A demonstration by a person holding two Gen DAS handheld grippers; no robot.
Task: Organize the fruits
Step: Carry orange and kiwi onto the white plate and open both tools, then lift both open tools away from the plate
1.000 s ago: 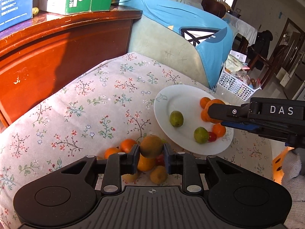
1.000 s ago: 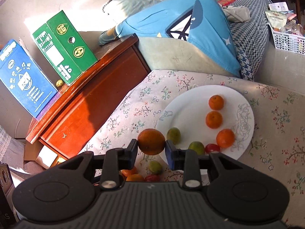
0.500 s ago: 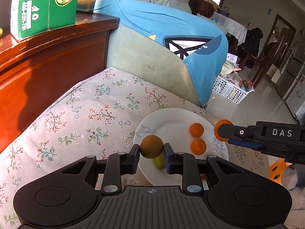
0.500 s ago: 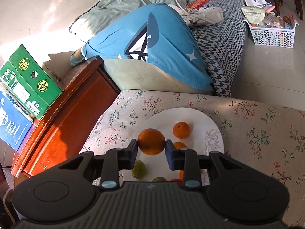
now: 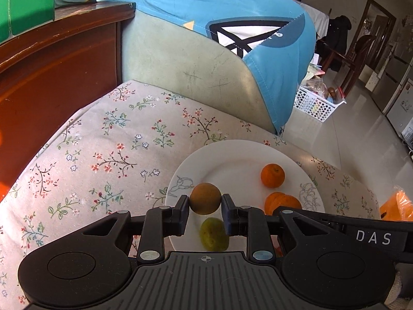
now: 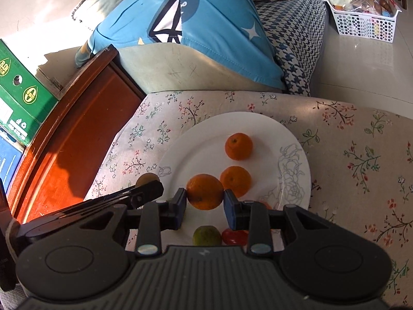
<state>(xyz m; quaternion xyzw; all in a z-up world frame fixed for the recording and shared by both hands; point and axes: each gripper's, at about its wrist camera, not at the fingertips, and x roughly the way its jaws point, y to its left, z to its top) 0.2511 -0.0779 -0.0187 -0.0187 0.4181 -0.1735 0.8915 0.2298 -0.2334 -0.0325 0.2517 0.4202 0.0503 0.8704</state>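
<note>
A white plate [image 6: 260, 126] lies on the floral cloth [image 5: 108, 149]. It carries two oranges [image 6: 238, 146] [image 6: 236, 180], a green fruit [image 6: 206, 235] and a red tomato [image 6: 235, 236]. My left gripper [image 5: 205, 202] is shut on a brownish-orange fruit [image 5: 205, 196], hovering over the plate's near left part, above another green fruit [image 5: 214, 233]. My right gripper [image 6: 205, 197] is shut on a larger orange [image 6: 205, 190] above the plate's middle. The two grippers hang side by side, and the left one's finger [image 6: 144, 190] shows in the right wrist view.
A red-brown wooden cabinet [image 5: 51, 77] flanks the cloth on the left, with a green box [image 5: 25, 0] on top. Behind the plate rises a sofa arm draped in blue fabric [image 5: 232, 25]. A white basket [image 6: 361, 23] stands on the tiled floor, and an orange bag [image 5: 397, 206] sits at the right.
Both grippers have carried their fruits away from the loose pile on the cloth and now hang over the plate, closer to it. Both grips are unchanged.
</note>
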